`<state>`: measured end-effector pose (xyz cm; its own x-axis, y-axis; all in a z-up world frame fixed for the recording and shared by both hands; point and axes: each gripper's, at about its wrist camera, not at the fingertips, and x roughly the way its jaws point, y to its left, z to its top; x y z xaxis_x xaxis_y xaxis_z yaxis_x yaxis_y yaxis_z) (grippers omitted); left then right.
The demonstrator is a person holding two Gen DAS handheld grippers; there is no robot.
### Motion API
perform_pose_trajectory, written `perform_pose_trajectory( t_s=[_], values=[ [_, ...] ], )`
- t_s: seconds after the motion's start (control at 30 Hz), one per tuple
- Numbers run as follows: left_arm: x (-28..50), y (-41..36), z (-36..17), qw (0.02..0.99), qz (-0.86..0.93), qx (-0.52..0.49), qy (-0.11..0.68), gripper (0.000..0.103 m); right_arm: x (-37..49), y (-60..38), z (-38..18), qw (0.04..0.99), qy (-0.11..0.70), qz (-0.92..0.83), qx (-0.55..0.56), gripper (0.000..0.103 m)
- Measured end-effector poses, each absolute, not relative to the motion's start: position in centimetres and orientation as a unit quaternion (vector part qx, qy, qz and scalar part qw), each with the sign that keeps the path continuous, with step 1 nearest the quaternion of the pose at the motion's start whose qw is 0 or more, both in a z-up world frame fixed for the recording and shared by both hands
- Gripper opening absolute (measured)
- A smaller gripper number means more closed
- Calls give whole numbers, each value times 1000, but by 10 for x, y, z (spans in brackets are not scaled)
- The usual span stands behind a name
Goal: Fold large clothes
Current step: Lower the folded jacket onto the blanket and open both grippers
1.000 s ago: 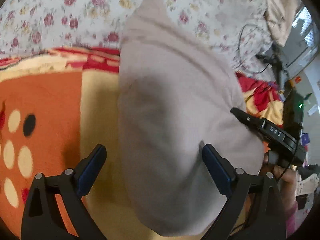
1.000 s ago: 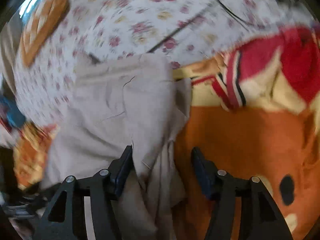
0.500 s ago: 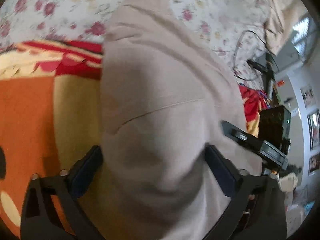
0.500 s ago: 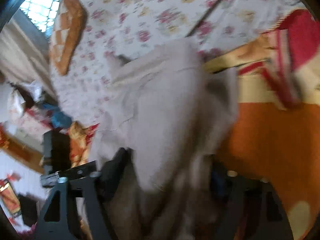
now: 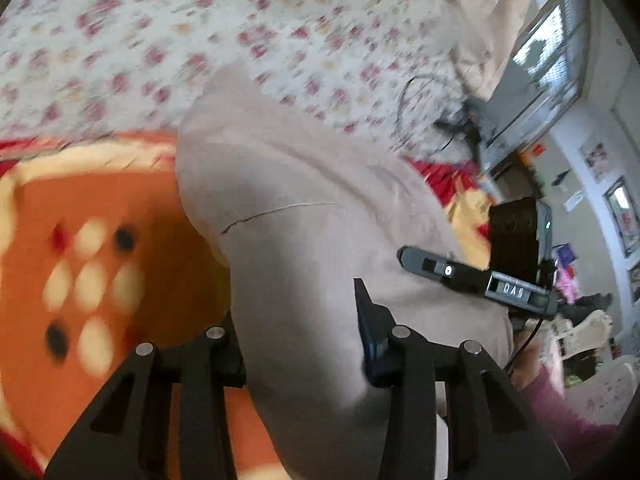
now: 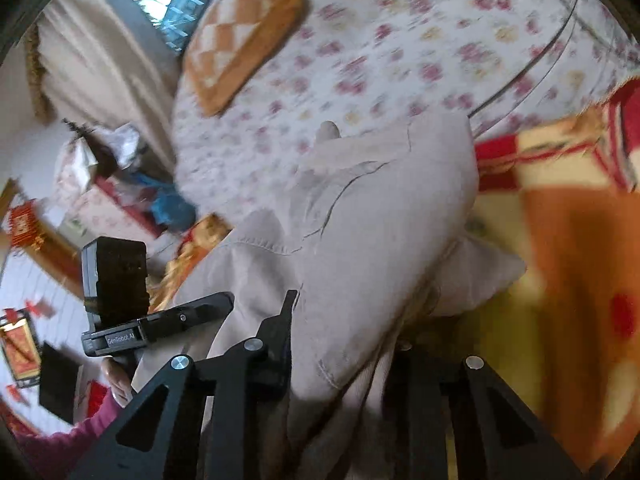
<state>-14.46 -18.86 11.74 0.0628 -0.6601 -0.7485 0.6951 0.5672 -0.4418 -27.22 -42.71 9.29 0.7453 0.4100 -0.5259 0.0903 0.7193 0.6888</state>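
**Both tongs clamped on the near end of the garment, its length running away from me**

Since the beige garment (image 5: 304, 216) lies lengthwise straight ahead of both cameras, its far end resting up on the floral bedsheet (image 5: 120, 40) and its near end bunched between my two tools, I judge the coming fold to turn on that long axis: the near end has to travel forward along it toward the far end.

I see the left tongs (image 5: 298, 344) clamped on a thick fold of the cloth; their jaws have just been closing, with the fabric pinched between them. In the right wrist view the right tongs (image 6: 344, 344) have likewise just been closing and grip a gathered wad of the same near end, though the right-hand pad is buried in cloth. The two tools sit side by side across the garment's width, neither plainly nearer the far end, so I read this as a two-handed carry.

Under the middle of the garment lies the orange patterned blanket (image 5: 100, 240). A checked cushion (image 6: 244, 32) sits on the sheet beyond, well apart from the cloth.
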Motion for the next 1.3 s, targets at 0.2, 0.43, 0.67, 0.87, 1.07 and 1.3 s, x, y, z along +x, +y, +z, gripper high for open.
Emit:
perform_pose_trajectory(
  t_s=[0.2,0.43,0.67,0.87,1.07,1.3],
  values=[
    [-159,-153,79,751,-369,63,544,71,-283,-403,78,851,432,-19,299,53],
    [-161,-143,116,819,-325,57,470,80,-311,-369,165,903,369,-8,218,57],
    [-166,-163,93,833,-273,81,474,81,-277,-311,116,892,442,-27,87,52],
    [-179,-163,92,847,-266,87,453,82,-290,-325,73,884,454,-57,99,51],
    [-194,-165,105,863,-259,101,422,82,-312,-321,106,892,431,-67,115,55],
    [-202,-148,119,880,-241,72,402,82,-328,-317,135,905,392,-127,108,67]
  ],
)
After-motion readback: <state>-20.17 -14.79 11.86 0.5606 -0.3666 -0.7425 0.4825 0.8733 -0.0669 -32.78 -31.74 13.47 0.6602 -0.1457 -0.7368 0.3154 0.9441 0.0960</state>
